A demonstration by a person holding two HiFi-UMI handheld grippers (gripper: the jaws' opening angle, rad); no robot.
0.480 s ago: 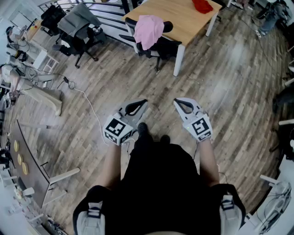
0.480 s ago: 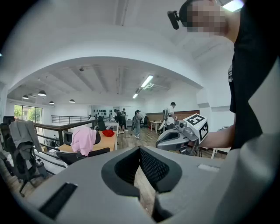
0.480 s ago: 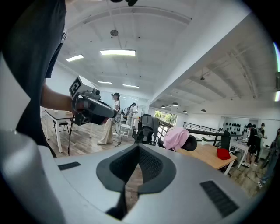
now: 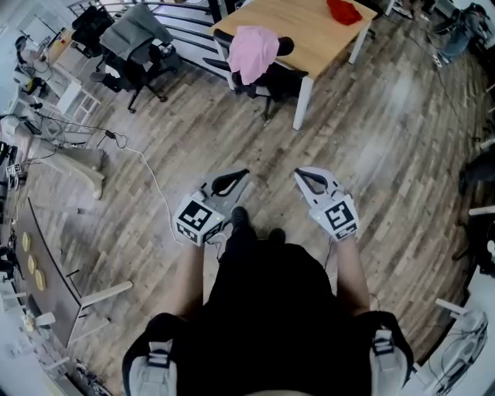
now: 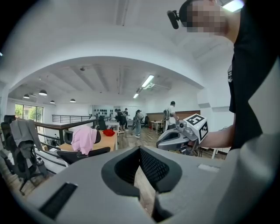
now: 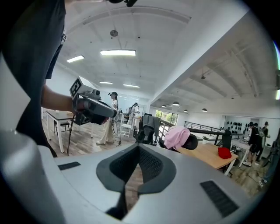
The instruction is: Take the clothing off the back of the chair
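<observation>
Grippers are held side by side, low over the plank floor (image 4: 387, 131). The left gripper (image 4: 244, 172) and the right gripper (image 4: 298, 172) are both seen with jaws pressed together, and nothing is pinched in either. Well ahead of them, the pink clothing (image 4: 253, 48) is draped over the back of the black chair (image 4: 280, 80), which is drawn up beside the wooden table (image 4: 305, 35). A red cloth (image 4: 343, 10) is laid on that table.

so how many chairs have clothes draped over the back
2. A pink garment hangs on the black chair at the wooden table; a grey garment covers the office chair further left. More may be hidden farther off.
</observation>
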